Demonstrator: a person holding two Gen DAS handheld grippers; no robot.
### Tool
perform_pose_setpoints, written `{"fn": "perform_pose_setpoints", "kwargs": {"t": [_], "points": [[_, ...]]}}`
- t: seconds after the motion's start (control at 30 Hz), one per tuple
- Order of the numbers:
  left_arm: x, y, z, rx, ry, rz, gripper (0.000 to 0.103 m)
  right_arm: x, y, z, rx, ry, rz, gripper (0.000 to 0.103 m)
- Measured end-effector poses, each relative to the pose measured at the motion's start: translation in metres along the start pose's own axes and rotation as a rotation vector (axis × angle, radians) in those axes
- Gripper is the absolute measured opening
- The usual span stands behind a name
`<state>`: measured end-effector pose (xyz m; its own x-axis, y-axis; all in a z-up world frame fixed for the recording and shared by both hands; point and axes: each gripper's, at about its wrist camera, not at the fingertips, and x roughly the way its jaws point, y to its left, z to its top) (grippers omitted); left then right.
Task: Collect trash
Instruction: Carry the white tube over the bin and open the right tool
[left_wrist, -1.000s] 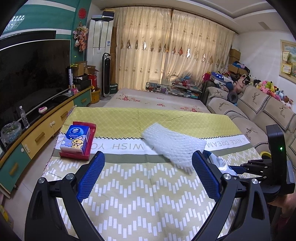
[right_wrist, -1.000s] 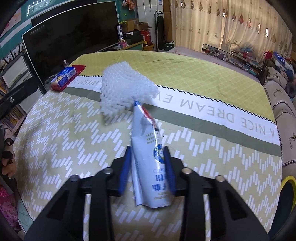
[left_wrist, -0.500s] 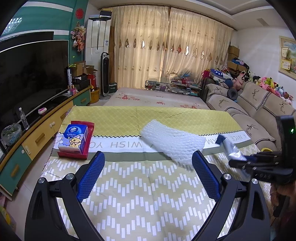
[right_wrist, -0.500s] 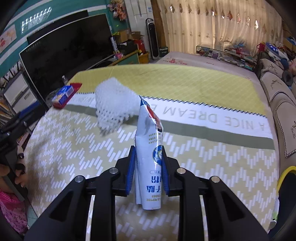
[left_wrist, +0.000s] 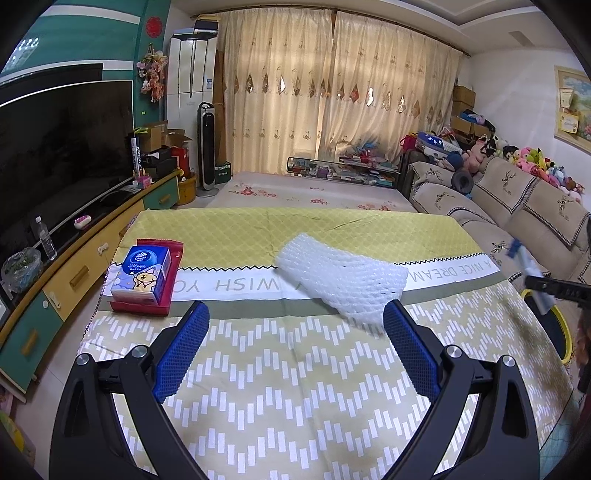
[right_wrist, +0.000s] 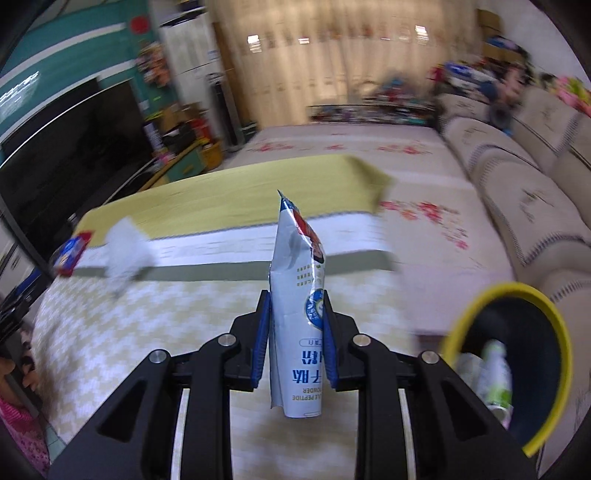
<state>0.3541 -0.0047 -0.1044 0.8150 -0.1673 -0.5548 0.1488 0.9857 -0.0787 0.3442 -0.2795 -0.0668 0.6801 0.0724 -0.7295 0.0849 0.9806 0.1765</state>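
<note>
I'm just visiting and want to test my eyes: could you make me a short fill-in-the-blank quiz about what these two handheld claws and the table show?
1. The right gripper has its jaws shut on a white and blue ____.
2. The round dark bin beside the table has a ____ rim.
3. The white foam net sleeve lies on the ____.
4. The left gripper holds ____.

Missing words: packet; yellow; tablecloth; nothing

You stand in a home living room: a large television (left_wrist: 62, 147) on a long low cabinet (left_wrist: 74, 273), a beige sofa (left_wrist: 517, 210) lined with plush toys (left_wrist: 532, 162), floor-length curtains (left_wrist: 332, 103) and a standing air conditioner (left_wrist: 190, 74) surround your cloth-covered table (left_wrist: 295, 369).
</note>
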Motion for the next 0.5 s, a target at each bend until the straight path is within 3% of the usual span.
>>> {"fn": "perform_pose_setpoints", "kwargs": {"t": [0.27, 0.5], "points": [[0.001, -0.002, 0.0, 0.008, 0.0, -0.002, 0.094, -0.019, -0.106, -0.024, 0.212, -0.024, -0.182, 0.024], [0.002, -0.003, -0.001, 0.014, 0.006, 0.001, 0.094, -0.014, -0.156, -0.042, 0.305, -0.003, -0.262, 0.025]]}}
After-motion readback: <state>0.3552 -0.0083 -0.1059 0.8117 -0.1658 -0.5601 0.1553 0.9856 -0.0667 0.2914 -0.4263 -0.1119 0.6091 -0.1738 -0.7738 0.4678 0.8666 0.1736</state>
